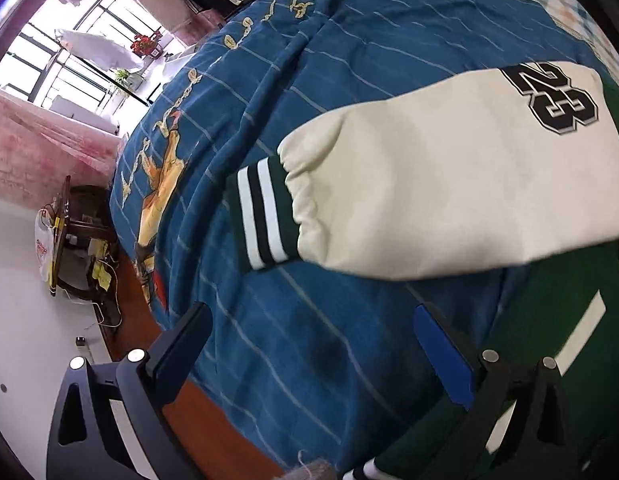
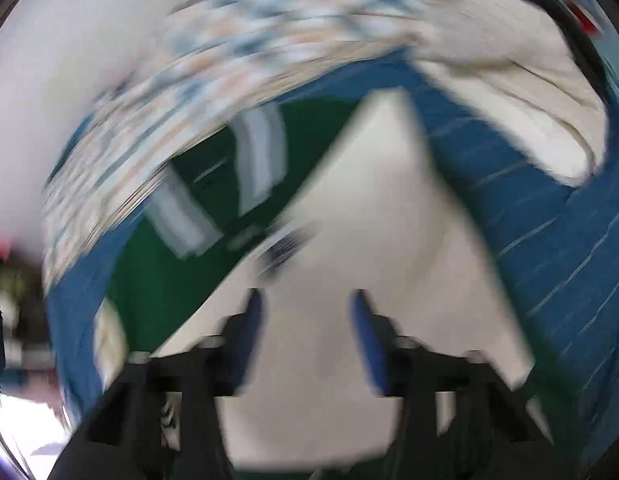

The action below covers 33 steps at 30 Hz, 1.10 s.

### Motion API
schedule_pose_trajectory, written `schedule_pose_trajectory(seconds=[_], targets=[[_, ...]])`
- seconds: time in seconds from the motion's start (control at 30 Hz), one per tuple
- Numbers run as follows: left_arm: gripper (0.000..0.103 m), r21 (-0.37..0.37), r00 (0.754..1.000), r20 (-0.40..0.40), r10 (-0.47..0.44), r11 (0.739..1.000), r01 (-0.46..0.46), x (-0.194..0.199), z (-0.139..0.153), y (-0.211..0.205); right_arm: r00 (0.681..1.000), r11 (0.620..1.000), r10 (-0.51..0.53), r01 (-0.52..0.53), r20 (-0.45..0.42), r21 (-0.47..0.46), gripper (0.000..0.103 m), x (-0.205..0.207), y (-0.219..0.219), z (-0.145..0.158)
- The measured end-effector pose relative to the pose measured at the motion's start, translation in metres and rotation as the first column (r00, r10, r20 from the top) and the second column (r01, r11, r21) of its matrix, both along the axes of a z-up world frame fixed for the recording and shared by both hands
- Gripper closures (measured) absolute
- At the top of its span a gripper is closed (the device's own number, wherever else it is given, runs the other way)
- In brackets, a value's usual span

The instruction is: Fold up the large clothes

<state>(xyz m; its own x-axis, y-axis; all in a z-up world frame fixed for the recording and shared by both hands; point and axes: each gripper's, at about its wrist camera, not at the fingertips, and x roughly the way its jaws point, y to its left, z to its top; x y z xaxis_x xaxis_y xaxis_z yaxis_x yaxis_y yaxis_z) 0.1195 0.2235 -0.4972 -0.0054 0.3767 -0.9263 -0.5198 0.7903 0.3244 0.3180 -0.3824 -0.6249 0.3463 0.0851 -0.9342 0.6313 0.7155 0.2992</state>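
Observation:
A green varsity jacket with cream sleeves lies on a blue striped bedspread [image 1: 309, 80]. In the left wrist view one cream sleeve [image 1: 449, 184], with a black "23" and a green-and-white striped cuff [image 1: 265, 216], lies flat ahead of my left gripper [image 1: 313, 324], which is open and empty above the bedspread; the green body [image 1: 549, 340] is at the right. The right wrist view is motion-blurred. There my right gripper [image 2: 307, 312] is open, with a cream sleeve [image 2: 369, 208] folded over the green body [image 2: 181, 264] lying between and beyond its fingers.
The bed's left edge drops to a wooden floor [image 1: 197, 420] with a small dark table [image 1: 81, 240] and cables. A checked pillow or quilt [image 2: 181, 120] lies at the head of the bed. A second cream garment [image 2: 529, 92] lies at the upper right.

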Motion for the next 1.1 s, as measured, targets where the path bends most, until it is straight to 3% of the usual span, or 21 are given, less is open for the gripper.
schedule_pose_trajectory(seconds=[0.07, 0.13, 0.2, 0.27, 0.33, 0.37, 0.4, 0.43, 0.47, 0.5, 0.57, 0.63, 0.7, 0.77, 0.8, 0.83, 0.93, 1.0, 1.1], targets=[[0.0, -0.003, 1.0, 0.006, 0.011, 1.0, -0.011, 0.004, -0.002, 0.0, 0.999, 1.0, 0.008, -0.008, -0.053, 0.004, 0.067, 0.027, -0.031, -0.038], [0.0, -0.009, 1.0, 0.016, 0.024, 1.0, -0.024, 0.009, -0.003, 0.002, 0.98, 0.997, 0.081, -0.079, -0.18, 0.017, 0.066, 0.05, -0.035, -0.08], [0.0, -0.018, 0.999, 0.033, 0.04, 0.999, -0.039, 0.01, -0.001, 0.002, 0.98, 0.993, 0.102, -0.111, -0.172, -0.045, 0.066, 0.056, -0.025, -0.064], [0.0, -0.04, 0.997, 0.036, 0.063, 0.997, -0.062, 0.008, -0.004, 0.001, 0.986, 0.987, 0.155, -0.157, -0.063, -0.035, 0.066, 0.048, 0.003, -0.033], [0.0, -0.109, 0.994, 0.036, 0.101, 0.989, -0.096, 0.005, -0.012, 0.004, 0.983, 0.982, 0.182, -0.18, 0.033, -0.055, 0.066, 0.026, 0.04, 0.0], [0.001, -0.183, 0.989, 0.038, 0.143, 0.974, -0.133, 0.003, -0.018, 0.01, 0.973, 0.976, 0.219, -0.22, 0.073, -0.003, 0.066, 0.018, 0.062, 0.006], [0.001, -0.302, 0.974, 0.049, 0.223, 0.933, -0.198, -0.002, -0.027, 0.02, 0.965, 0.966, 0.25, -0.254, 0.083, 0.043, 0.066, 0.014, 0.083, 0.008], [0.001, -0.371, 0.957, 0.059, 0.285, 0.896, -0.244, -0.004, -0.033, 0.028, 0.955, 0.952, 0.284, -0.291, 0.082, 0.097, 0.066, 0.008, 0.105, 0.004], [0.001, -0.448, 0.928, 0.077, 0.363, 0.845, -0.294, -0.008, -0.04, 0.038, 0.95, 0.941, 0.303, -0.311, 0.081, 0.133, 0.066, 0.005, 0.118, 0.001], [0.001, -0.532, 0.883, 0.104, 0.457, 0.776, -0.339, -0.01, -0.051, 0.053, 0.943, 0.928, 0.323, -0.331, 0.074, 0.172, 0.066, -0.002, 0.137, -0.006], [0.004, -0.591, 0.827, 0.118, 0.549, 0.708, -0.386, -0.006, -0.068, 0.074, 0.933, 0.907, 0.357, -0.356, 0.037, 0.227, 0.066, -0.005, 0.171, -0.025], [0.017, -0.586, 0.785, 0.116, 0.608, 0.68, -0.44, 0.002, -0.082, 0.095, 0.93, 0.895, 0.367, -0.358, 0.015, 0.267, 0.066, -0.012, 0.192, -0.036], [0.025, -0.545, 0.758, 0.126, 0.64, 0.683, -0.486, 0.012, -0.083, 0.113, 0.932, 0.892, 0.362, -0.349, 0.008, 0.287, 0.066, -0.012, 0.207, -0.046], [0.053, -0.482, 0.754, 0.167, 0.635, 0.72, -0.5, 0.025, -0.07, 0.13, 0.942, 0.896, 0.334, -0.323, 0.019, 0.304, 0.066, -0.014, 0.211, -0.044], [0.079, -0.435, 0.767, 0.207, 0.607, 0.76, -0.484, 0.035, -0.057, 0.142, 0.949, 0.897, 0.314, -0.306, 0.028, 0.32, 0.066, -0.008, 0.215, -0.047], [0.09, -0.418, 0.777, 0.237, 0.583, 0.783, -0.46, 0.042, -0.048, 0.151, 0.954, 0.894, 0.296, -0.291, 0.036, 0.34, 0.066, -0.004, 0.22, -0.051], [0.093, -0.351, 0.806, 0.325, 0.494, 0.855, -0.382, 0.067, -0.015, 0.177, 0.965, 0.873, 0.255, -0.259, 0.066, 0.414, 0.066, 0.01, 0.242, -0.058], [0.094, -0.286, 0.83, 0.384, 0.404, 0.907, -0.309, 0.086, 0.014, 0.189, 0.959, 0.838, 0.268, -0.281, 0.094, 0.467, 0.066, 0.024, 0.271, -0.063], [0.094, -0.179, 0.856, 0.448, 0.258, 0.964, -0.197, 0.111, 0.056, 0.19, 0.914, 0.788, 0.4, -0.383, 0.072, 0.482, 0.064, 0.044, 0.333, -0.075]])
